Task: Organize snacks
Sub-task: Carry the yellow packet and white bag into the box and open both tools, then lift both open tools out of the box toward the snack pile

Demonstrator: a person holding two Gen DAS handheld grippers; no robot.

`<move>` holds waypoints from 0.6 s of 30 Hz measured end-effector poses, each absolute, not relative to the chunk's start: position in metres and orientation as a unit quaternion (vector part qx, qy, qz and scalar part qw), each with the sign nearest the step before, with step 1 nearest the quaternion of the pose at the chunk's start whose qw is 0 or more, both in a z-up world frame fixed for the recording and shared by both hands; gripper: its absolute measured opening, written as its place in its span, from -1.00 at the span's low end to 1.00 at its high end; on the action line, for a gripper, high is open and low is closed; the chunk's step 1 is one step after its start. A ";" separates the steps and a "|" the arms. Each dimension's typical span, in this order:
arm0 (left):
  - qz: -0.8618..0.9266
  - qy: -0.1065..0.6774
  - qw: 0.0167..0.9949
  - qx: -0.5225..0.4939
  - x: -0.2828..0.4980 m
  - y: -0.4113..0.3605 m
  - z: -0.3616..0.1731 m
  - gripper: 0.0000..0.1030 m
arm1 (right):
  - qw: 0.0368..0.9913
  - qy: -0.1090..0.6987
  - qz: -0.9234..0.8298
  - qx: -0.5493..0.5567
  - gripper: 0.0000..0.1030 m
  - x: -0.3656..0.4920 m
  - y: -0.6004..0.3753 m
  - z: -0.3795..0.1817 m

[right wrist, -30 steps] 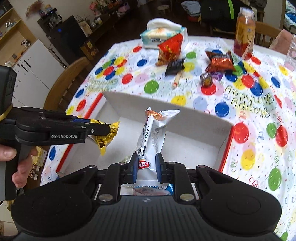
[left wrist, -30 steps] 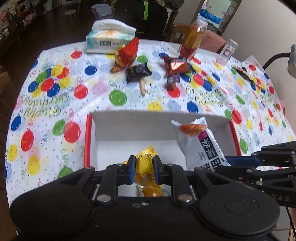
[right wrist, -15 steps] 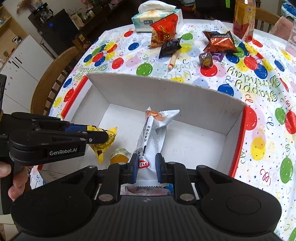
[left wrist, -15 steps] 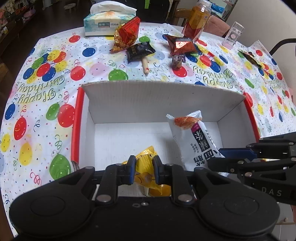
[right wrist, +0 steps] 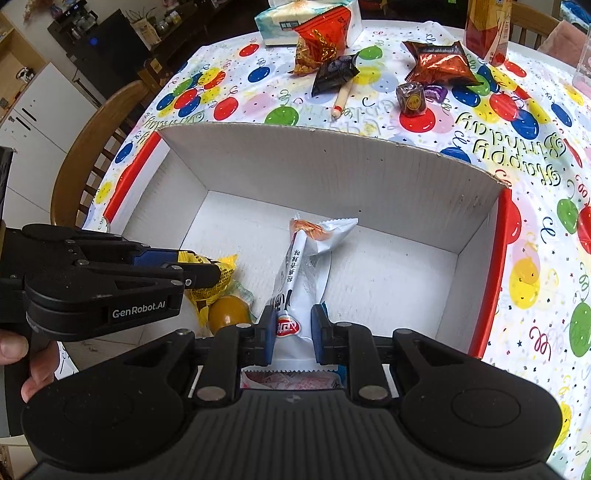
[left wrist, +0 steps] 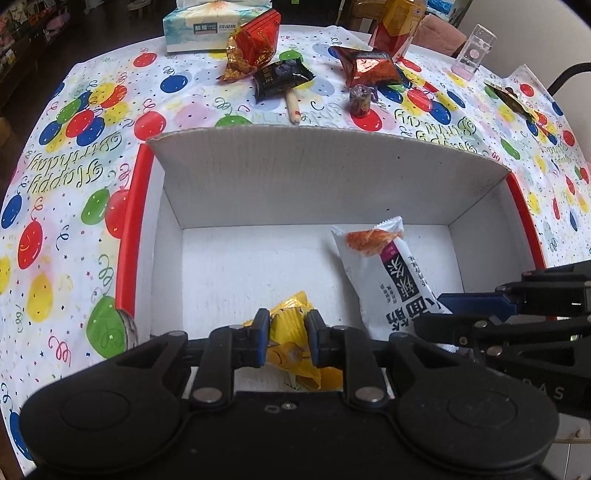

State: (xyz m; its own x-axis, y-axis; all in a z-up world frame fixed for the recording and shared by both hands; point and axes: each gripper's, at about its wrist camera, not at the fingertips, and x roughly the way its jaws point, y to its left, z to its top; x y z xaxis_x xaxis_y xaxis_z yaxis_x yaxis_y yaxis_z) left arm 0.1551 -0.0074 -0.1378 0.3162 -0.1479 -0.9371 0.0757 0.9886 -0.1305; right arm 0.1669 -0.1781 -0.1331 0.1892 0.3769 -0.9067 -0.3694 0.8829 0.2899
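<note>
A round worktop (left wrist: 110,155) under a balloon-print "Happy Birthday" cloth fills both wrist views, with a wooden chair (right wrist: 92,147) and dark cabinets at its far side. Near the front edge sits a white cardboard box (left wrist: 314,177) with red outer sides, its top open.

Both grippers hang low inside the box. The left gripper (left wrist: 286,341) is clamped on a yellow snack packet (left wrist: 291,354), which the right wrist view places near the box's left wall, just above the floor; a round orange item (right wrist: 227,310) lies directly below it, though whether the two touch is hard to say. The right gripper (right wrist: 293,332) is closed on the lower end of a long white snack bag (right wrist: 303,273) printed with black characters, whose top end points toward the box's far wall. A hand (right wrist: 22,362) holding the left tool shows at the frame edge.

Beyond the box, loose on the cloth, are a tissue box (left wrist: 210,26), a juice bottle (left wrist: 397,26), a red foil snack bag (left wrist: 255,48), a copper-red foil packet (left wrist: 369,66), a black snack packet (left wrist: 282,77) with a stick (left wrist: 292,107) poking out beneath it, a small dark wrapped candy (left wrist: 360,101) and a clear plastic stand (left wrist: 474,51).
</note>
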 end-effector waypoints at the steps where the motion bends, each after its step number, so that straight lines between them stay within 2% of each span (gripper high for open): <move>1: -0.069 0.581 0.811 -0.033 0.155 -0.007 -0.138 -0.62 | 0.771 0.589 0.242 0.003 -0.61 0.167 -0.178 -0.133; 6: -0.064 0.580 0.810 -0.049 0.155 -0.002 -0.137 -0.38 | 0.771 0.589 0.244 0.004 -0.61 0.165 -0.179 -0.131; 8: -0.063 0.578 0.812 -0.055 0.155 0.000 -0.135 -0.17 | 0.771 0.589 0.242 0.008 -0.57 0.166 -0.181 -0.130; 11: -0.070 0.572 0.816 -0.058 0.153 0.000 -0.130 -0.08 | 0.778 0.581 0.239 0.007 -0.24 0.163 -0.183 -0.126; 13: -0.073 0.567 0.819 -0.057 0.151 -0.001 -0.126 -0.03 | 0.782 0.575 0.241 0.008 0.06 0.161 -0.185 -0.121; 18: -0.078 0.549 0.831 -0.051 0.146 -0.001 -0.111 0.21 | 0.785 0.566 0.251 0.012 0.10 0.159 -0.190 -0.105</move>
State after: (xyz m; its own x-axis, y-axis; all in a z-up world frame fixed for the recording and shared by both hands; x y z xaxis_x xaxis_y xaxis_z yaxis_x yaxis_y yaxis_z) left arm 0.1464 -0.0008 -0.1107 0.3851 -0.1852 -0.9041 0.0739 0.9827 -0.1698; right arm 0.1588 -0.1902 -0.1054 0.2337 0.4081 -0.8825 -0.3810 0.8735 0.3030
